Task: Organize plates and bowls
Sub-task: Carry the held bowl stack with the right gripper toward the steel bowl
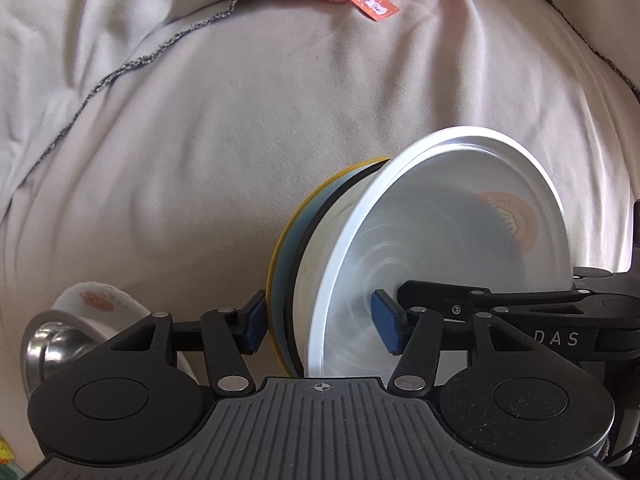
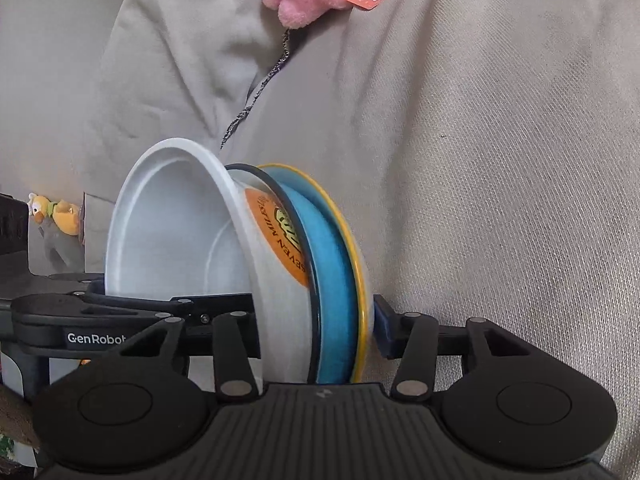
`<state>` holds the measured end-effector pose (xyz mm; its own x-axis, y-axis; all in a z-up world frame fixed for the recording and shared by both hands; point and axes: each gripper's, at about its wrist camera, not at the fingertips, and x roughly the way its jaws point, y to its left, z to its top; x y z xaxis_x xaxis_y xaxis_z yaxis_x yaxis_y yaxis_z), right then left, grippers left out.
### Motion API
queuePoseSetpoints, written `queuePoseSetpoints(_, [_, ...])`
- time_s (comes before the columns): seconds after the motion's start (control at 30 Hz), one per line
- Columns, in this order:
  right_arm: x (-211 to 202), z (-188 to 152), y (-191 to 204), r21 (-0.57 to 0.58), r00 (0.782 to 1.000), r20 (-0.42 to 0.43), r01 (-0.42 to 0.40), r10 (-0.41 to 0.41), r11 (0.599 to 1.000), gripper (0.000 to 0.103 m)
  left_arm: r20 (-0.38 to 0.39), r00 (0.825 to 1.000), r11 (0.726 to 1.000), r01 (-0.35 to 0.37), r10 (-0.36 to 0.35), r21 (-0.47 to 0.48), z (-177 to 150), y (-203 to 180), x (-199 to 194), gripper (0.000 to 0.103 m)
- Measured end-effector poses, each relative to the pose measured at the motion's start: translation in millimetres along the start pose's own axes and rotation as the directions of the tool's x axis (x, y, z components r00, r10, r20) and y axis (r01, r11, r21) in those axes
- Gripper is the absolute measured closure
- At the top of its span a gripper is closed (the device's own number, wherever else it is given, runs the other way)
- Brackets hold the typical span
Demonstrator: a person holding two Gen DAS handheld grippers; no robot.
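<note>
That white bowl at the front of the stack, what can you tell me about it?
The white bowl looks like smooth matte plastic, deep, with a wide flat rim. It is tipped on edge over grey cloth, nested against a bowl with an orange label. The right gripper clamps the whole stack; the left gripper's blue pads straddle it loosely.

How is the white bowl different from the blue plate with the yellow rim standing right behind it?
The white bowl is deep and plain white inside; the blue plate is shallow, blue with a yellow rim. The bowl sits at the front of the stack, its hollow facing outward; the plate sits at the back, mostly hidden, with only its edge showing. Both stand on edge, and the right gripper clamps them together over the beige cloth.
</note>
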<state>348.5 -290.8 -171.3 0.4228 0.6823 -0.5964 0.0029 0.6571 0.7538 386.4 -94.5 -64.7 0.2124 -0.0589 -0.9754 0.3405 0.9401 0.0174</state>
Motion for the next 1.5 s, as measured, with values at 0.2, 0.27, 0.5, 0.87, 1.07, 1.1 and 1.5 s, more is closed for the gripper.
queuePoseSetpoints(0.2, [-0.9, -0.4, 0.9, -0.004, 1.000, 0.003, 0.003, -0.003, 1.000, 0.056, 0.018, 1.000, 1.000, -0.007, 0.007, 0.005, 1.0, -0.5, -5.9, 0.047])
queuePoseSetpoints(0.27, [-1.2, -0.5, 1.0, -0.006, 1.000, 0.004, 0.004, -0.004, 1.000, 0.056, 0.015, 1.000, 1.000, -0.010, 0.010, 0.010, 0.8, -0.6, -5.2, 0.047])
queuePoseSetpoints(0.5, [-5.0, -5.6, 3.0, -0.019, 1.000, 0.008, 0.008, -0.007, 1.000, 0.056, 0.010, 1.000, 1.000, -0.019, 0.019, 0.012, 1.6, -3.5, -2.3, 0.045])
queuePoseSetpoints(0.87, [-4.5, -6.9, 5.7, -0.034, 1.000, 0.012, 0.011, -0.010, 0.999, 0.055, 0.004, 1.000, 0.999, -0.019, 0.019, 0.026, 2.0, -5.9, 0.0, 0.044])
queuePoseSetpoints(1.07, [-4.4, -7.5, 8.6, -0.026, 1.000, 0.014, 0.020, -0.019, 0.999, 0.055, -0.010, 1.000, 1.000, -0.006, 0.006, 0.008, 2.9, -2.4, 2.8, 0.044])
queuePoseSetpoints(1.1, [-4.3, -8.2, 9.8, -0.026, 1.000, 0.017, 0.025, -0.024, 0.999, 0.055, -0.015, 1.000, 1.000, -0.002, 0.002, 0.001, 3.6, -0.9, 3.5, 0.044])
queuePoseSetpoints(1.5, [-6.1, -16.4, 23.3, 0.007, 0.996, 0.023, 0.081, -0.081, 0.997, 0.055, 0.011, 1.000, 1.000, 0.027, -0.027, -0.013, -7.6, 12.7, 1.2, 0.046])
